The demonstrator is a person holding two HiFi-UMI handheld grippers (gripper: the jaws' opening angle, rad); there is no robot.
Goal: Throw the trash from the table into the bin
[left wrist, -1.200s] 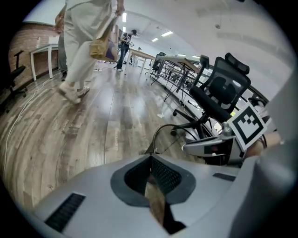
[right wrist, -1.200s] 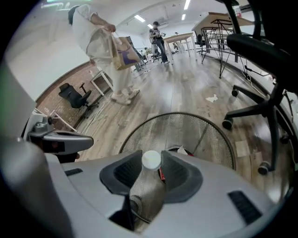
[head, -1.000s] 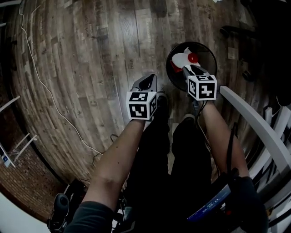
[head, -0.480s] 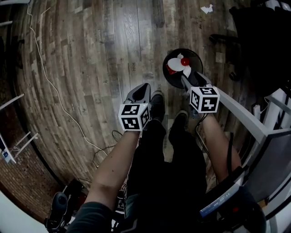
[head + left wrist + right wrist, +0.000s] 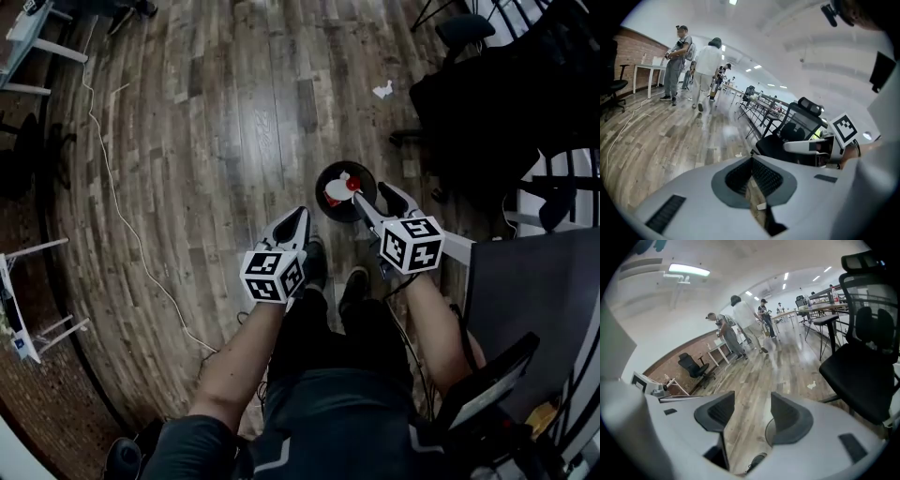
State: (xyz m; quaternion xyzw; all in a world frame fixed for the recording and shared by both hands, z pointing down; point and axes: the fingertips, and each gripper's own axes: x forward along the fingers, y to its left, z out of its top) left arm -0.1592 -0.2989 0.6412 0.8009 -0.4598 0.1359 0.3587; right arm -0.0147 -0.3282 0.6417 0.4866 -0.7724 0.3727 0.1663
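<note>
Trash [image 5: 339,186] in bin [image 5: 321,201] beside chair [image 5: 478,103]; right gripper [image 5: 372,193] just opened, empty; left gripper [image 5: 301,214] pressed together.

The head camera looked steeply down from standing height onto the brown wood-plank floor [image 5: 206,141], with the round black bin [image 5: 322,187] small and far below. The camera on the left gripper [image 5: 300,217] sat close behind that gripper's jaws and faced out across the long office, tilted slightly downward. The camera on the right gripper [image 5: 373,194] was set the same way. All three views shared the floor, a black mesh office chair [image 5: 797,131] and a small white paper scrap [image 5: 812,385].
</note>
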